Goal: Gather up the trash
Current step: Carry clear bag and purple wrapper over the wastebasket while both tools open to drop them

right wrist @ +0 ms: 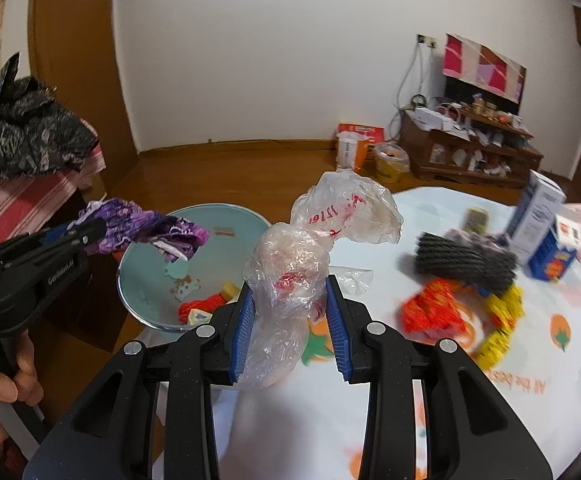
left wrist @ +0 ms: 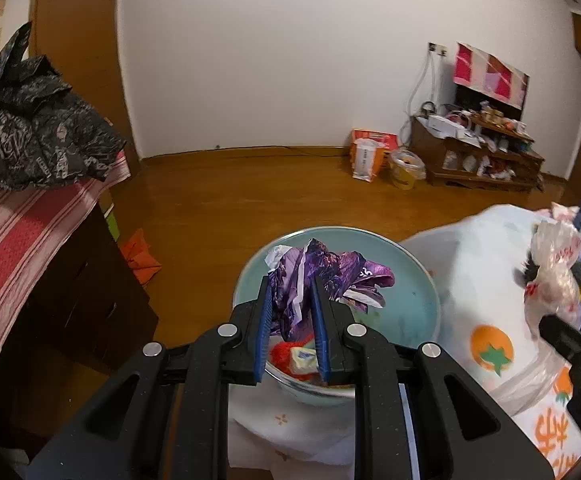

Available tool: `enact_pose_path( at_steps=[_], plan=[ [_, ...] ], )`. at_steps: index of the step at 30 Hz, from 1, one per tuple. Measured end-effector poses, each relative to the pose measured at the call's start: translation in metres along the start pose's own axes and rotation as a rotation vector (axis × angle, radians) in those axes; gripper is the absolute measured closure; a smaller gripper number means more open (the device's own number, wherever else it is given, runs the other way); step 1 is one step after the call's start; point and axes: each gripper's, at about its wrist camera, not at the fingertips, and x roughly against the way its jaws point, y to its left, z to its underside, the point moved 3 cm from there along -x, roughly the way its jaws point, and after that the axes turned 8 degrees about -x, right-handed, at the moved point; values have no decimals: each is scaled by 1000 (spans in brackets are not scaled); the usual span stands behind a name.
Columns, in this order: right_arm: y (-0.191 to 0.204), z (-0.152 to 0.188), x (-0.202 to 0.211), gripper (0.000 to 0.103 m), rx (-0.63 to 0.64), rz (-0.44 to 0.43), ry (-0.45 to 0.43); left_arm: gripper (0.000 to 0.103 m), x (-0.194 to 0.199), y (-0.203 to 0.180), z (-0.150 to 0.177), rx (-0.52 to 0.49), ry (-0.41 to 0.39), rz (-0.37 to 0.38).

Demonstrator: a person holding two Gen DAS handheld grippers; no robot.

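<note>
My left gripper is shut on a crumpled purple wrapper and holds it above a light blue bowl. The bowl holds a red wrapper and small scraps. In the right wrist view the left gripper holds the purple wrapper over the bowl. My right gripper is shut on a clear plastic bag with red print, held above the table to the right of the bowl. That bag also shows in the left wrist view.
The table has a white cloth with orange fruit prints. On it lie an orange wrapper, a yellow wrapper, a dark grey roll and blue and white cartons. A dark cabinet with striped cloth stands left.
</note>
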Motion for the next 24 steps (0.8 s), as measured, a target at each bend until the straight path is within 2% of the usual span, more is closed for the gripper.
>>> enact_pose_path(
  at_steps=[10,24],
  plan=[
    [30,-12,-66,68,49,-10,78,84,-32,0,-8,-4,32,-20],
    [51,-3,-130,65,112,-60,206,84,-74,3,0,10,111,-46]
  ],
)
